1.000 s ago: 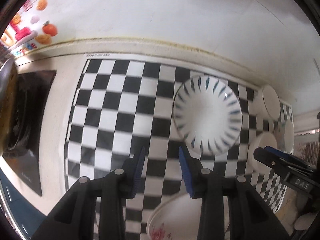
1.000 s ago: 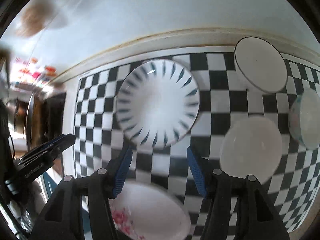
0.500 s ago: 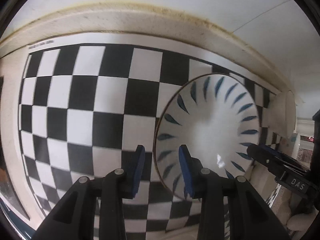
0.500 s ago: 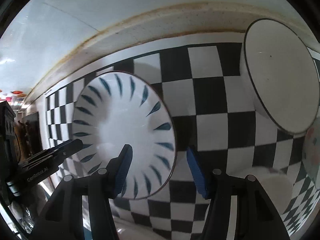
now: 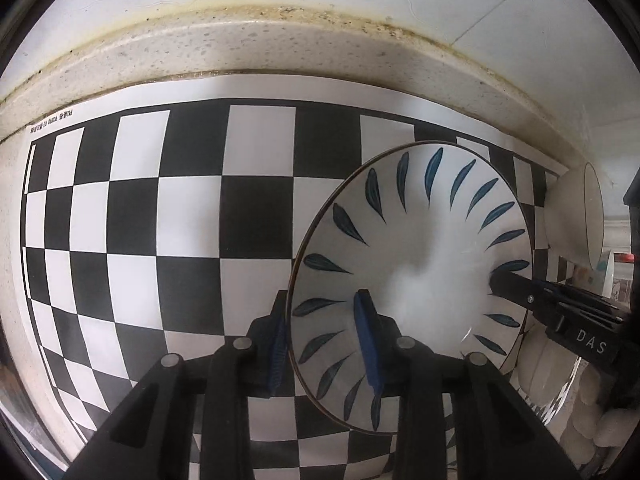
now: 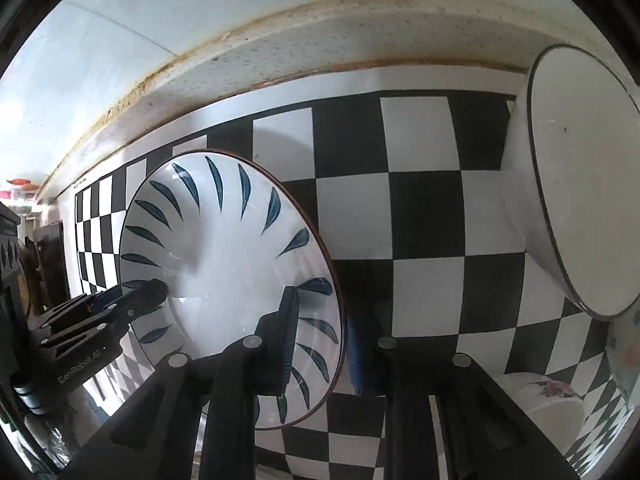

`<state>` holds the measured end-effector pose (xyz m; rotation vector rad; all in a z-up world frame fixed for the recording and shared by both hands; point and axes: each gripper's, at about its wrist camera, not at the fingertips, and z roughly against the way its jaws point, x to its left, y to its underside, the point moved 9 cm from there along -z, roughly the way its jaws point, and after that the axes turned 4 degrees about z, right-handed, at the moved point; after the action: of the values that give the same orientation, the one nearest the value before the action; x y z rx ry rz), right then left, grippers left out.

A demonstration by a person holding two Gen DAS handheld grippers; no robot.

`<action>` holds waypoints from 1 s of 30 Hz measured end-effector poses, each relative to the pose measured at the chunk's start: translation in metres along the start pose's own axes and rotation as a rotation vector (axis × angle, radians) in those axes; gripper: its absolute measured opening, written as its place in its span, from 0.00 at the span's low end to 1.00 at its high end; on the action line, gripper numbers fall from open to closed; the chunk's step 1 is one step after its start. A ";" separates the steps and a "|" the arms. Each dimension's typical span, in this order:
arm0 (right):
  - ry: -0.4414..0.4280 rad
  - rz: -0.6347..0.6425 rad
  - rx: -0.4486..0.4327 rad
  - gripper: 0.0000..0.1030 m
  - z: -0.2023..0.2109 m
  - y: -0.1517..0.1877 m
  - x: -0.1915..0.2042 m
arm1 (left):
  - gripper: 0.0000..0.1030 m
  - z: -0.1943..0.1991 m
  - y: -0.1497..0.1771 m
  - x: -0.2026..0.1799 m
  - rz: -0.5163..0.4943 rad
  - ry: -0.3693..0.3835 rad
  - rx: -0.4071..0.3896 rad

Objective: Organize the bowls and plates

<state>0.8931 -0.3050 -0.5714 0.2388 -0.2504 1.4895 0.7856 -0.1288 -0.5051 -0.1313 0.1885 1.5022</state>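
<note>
A white deep plate with blue leaf strokes (image 5: 420, 248) (image 6: 224, 248) lies on the black-and-white checkered mat (image 5: 192, 216). My left gripper (image 5: 322, 344) straddles the plate's left rim, one blue pad outside and one on the inner slope. Its jaws are closing and the pads press the rim. My right gripper (image 6: 322, 344) straddles the opposite rim the same way, its jaws closing on it. Each gripper's black tip shows in the other's view, resting on the plate.
A white bowl with a dark rim (image 6: 576, 184) (image 5: 576, 216) stands at the mat's far right. A flower-printed bowl (image 6: 548, 404) sits near the front right, with another bowl (image 6: 626, 352) at the edge. The stained wall ledge (image 5: 280, 48) runs close behind the mat.
Both grippers have come down and forward onto the leaf plate, each now over a rim. The right jaws have narrowed a lot; the left jaws narrowed slightly.
</note>
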 end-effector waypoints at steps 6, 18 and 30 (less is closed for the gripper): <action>-0.028 0.017 0.014 0.19 0.006 0.008 0.002 | 0.28 0.006 0.003 -0.003 0.010 -0.020 -0.026; -0.065 0.050 -0.027 0.17 0.047 0.019 0.006 | 0.28 0.040 0.014 -0.009 0.011 -0.025 -0.078; -0.097 0.087 -0.075 0.17 0.101 0.064 0.011 | 0.28 0.092 0.046 -0.006 0.009 -0.032 -0.122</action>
<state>0.8277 -0.3211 -0.4716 0.2421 -0.3981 1.5529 0.7433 -0.1130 -0.4129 -0.2040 0.0713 1.5238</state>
